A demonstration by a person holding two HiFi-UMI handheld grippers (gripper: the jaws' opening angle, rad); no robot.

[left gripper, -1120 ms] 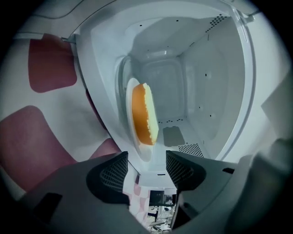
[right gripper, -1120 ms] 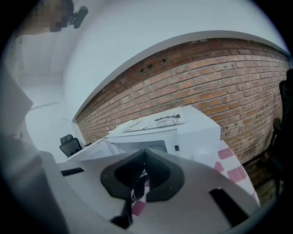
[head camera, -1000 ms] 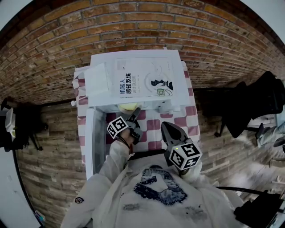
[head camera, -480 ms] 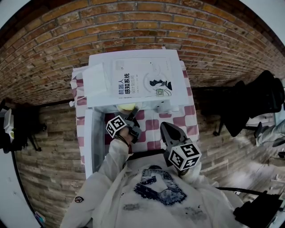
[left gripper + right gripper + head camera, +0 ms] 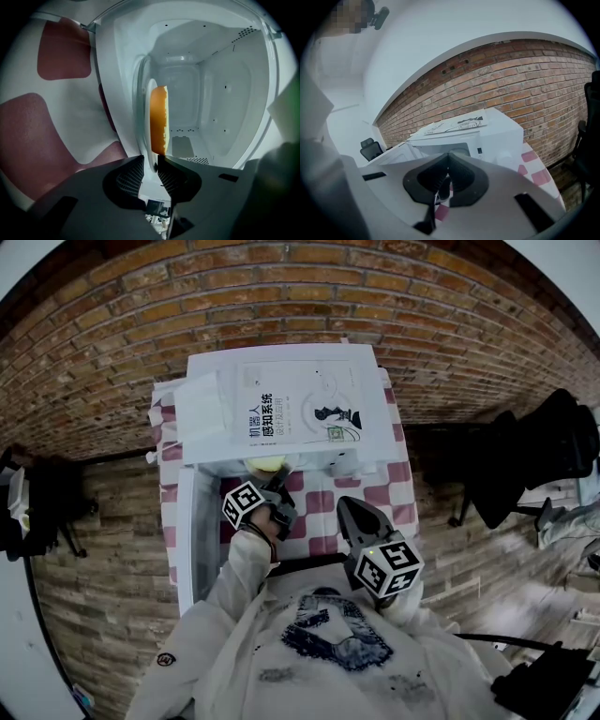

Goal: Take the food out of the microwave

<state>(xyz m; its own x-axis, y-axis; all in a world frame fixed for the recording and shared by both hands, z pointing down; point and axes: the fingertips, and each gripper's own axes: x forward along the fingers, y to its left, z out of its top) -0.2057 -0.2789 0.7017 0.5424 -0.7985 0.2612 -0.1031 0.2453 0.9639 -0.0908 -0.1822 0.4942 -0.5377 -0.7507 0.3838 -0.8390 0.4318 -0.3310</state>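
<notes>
The left gripper [image 5: 151, 159] is closing its jaws (they were standing far wider a second ago, with the plate's edge loose between them). Its pads are now pressing on either side of the white rim of the plate [image 5: 142, 108], just under the orange food [image 5: 158, 119], at the mouth of the microwave [image 5: 225, 93].

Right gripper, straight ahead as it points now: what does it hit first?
Probably the microwave, near the right edge of its open cavity. The right gripper, jaws shut and empty, has only checkered tablecloth below that line; depth is unclear.
</notes>
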